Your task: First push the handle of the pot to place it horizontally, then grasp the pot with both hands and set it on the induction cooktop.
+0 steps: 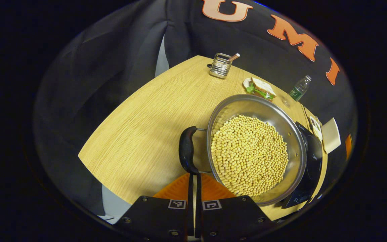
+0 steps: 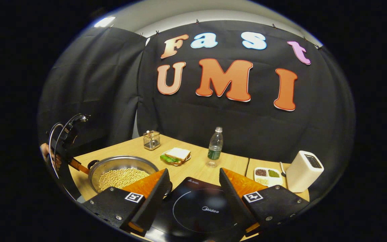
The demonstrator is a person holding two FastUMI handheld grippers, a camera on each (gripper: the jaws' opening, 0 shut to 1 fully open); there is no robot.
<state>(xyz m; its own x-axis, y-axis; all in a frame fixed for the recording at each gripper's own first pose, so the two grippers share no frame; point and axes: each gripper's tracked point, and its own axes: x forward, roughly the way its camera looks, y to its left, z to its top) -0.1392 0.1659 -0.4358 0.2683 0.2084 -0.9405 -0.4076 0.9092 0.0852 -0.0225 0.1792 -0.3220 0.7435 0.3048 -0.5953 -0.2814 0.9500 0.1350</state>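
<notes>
One steel pot [image 1: 256,148], filled with yellow beans [image 1: 249,155], sits on the bench [image 1: 153,114], its black handle [image 1: 187,150] at 9 o'clock. The left gripper [image 1: 195,188] has its fingers clenched just below the handle. The right gripper [image 2: 193,188] is released above the induction cooktop [image 2: 200,210]. A sandwich [image 2: 176,155] and bottle [image 2: 215,147] stand at 12 o'clock.
</notes>
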